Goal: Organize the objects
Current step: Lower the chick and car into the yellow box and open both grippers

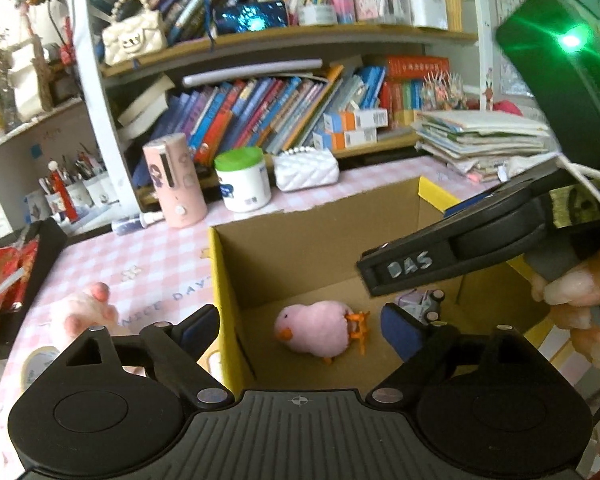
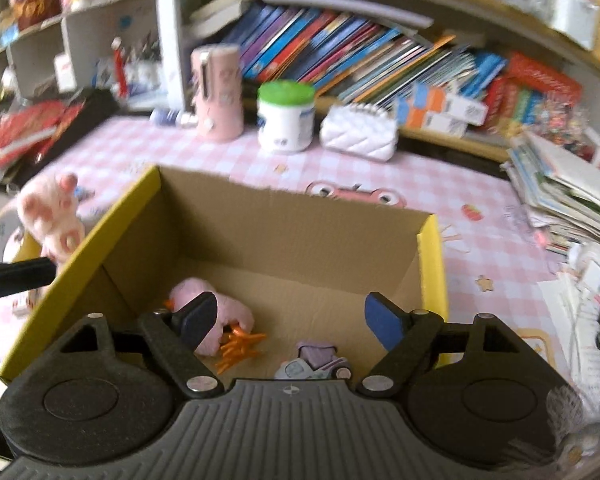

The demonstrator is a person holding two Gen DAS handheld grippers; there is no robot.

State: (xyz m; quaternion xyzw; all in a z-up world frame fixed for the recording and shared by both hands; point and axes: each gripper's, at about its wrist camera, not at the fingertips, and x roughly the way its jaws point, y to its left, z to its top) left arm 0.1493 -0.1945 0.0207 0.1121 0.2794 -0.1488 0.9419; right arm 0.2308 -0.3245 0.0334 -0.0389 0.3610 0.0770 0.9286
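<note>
An open cardboard box (image 1: 300, 248) with yellow outer sides (image 2: 100, 236) stands on the pink checked tablecloth. On its floor lie a pink duck plush (image 1: 316, 328) (image 2: 232, 312) with orange feet and a small pastel toy car (image 2: 316, 360), which shows partly in the left wrist view (image 1: 424, 304). My left gripper (image 1: 300, 320) hangs open over the box's near left corner, with nothing between its pads. My right gripper (image 2: 290, 314) is open above the box, also holding nothing. One of its fingers (image 1: 404, 270) reaches in from the right, held by a hand (image 1: 572, 292). A pink-and-white plush (image 1: 88, 312) (image 2: 52, 212) lies outside the box on the left.
Behind the box stand a pink cylinder (image 1: 176, 180), a white jar with a green lid (image 1: 242, 180) and a white quilted purse (image 1: 306, 168). A pile of books (image 1: 484, 140) sits at the right, a tape roll (image 1: 36, 360) at the left, and packed bookshelves (image 1: 260, 112) behind.
</note>
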